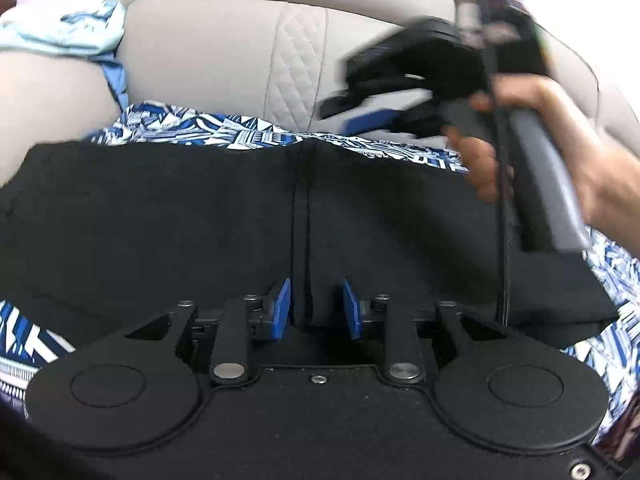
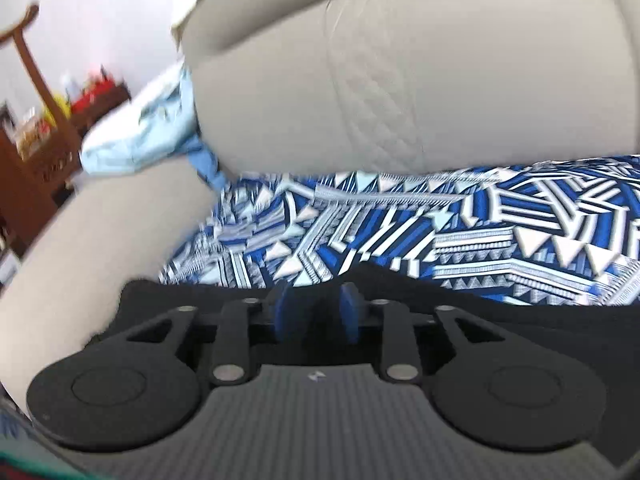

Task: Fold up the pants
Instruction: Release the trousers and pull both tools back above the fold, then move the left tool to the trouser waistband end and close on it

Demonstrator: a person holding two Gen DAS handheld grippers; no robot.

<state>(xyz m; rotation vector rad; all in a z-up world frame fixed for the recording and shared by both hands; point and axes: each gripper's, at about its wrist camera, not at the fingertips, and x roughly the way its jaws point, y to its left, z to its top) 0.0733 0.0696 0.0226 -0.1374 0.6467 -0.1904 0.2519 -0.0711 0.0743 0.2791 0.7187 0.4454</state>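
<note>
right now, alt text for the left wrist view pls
Black pants lie flat on a blue-and-white patterned cover on a beige sofa, centre seam running between the blue pads of the left gripper, which do not press on it. At upper right, a hand holds the blurred right gripper above the cloth.

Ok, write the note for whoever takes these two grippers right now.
Left gripper: jaws apart over the near edge of the black pants, astride their centre seam; pads not clearly pressing.
Right gripper: jaws apart at the pants' edge, view blurred, nothing clearly gripped; held in a hand.
Pants lie spread on the blue-and-white patterned cloth on the beige sofa.
Done: pants laid fairly flat; whether already folded once, unclear.
Left: grip an edge with each gripper, fold, smooth.
</note>
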